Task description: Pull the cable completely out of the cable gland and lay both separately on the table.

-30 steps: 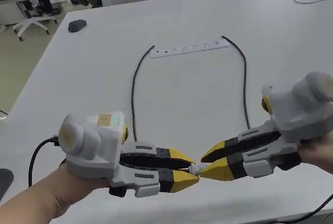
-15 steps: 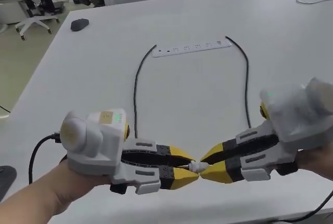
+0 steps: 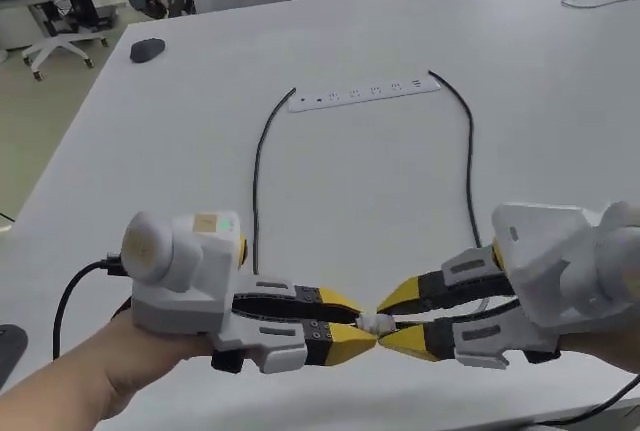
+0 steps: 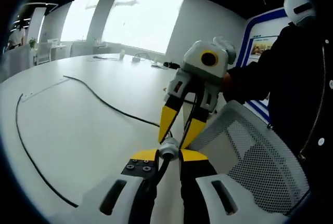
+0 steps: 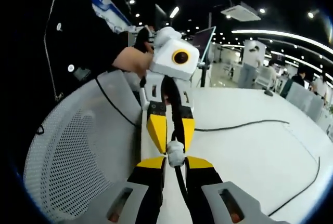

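1. At the near edge of the white table (image 3: 360,186), two hand-held grippers meet tip to tip
2. Left gripper (image 3: 366,331): it comes in from the left in the head view, held in a hand (image 3: 105,366). Its yellow-tipped jaws lie almost parallel and are closed down onto the small white cable gland (image 3: 375,324), which sits right at their tips
3. Right gripper (image 3: 386,323): it comes in from the right, its jaws drawn into a narrow V whose tips reach the gland from the other side. Whether they actually pinch the gland or the cable cannot be told
4. The black cable (image 3: 256,181) is threaded through the gland. In the left gripper view it runs on between the right gripper's jaws, and in the right gripper view it runs on between the left gripper's jaws
5. Farther out on the table the cable lies in a big open loop: up the left side, reaching a white power strip (image 3: 365,93) at the far end, then back down the right side toward the grippers
6. A dark mouse (image 3: 147,49) lies near the far left edge of the table, well apart from the loop
7. A white mesh chair (image 4: 250,156) shows beside the table in both gripper views
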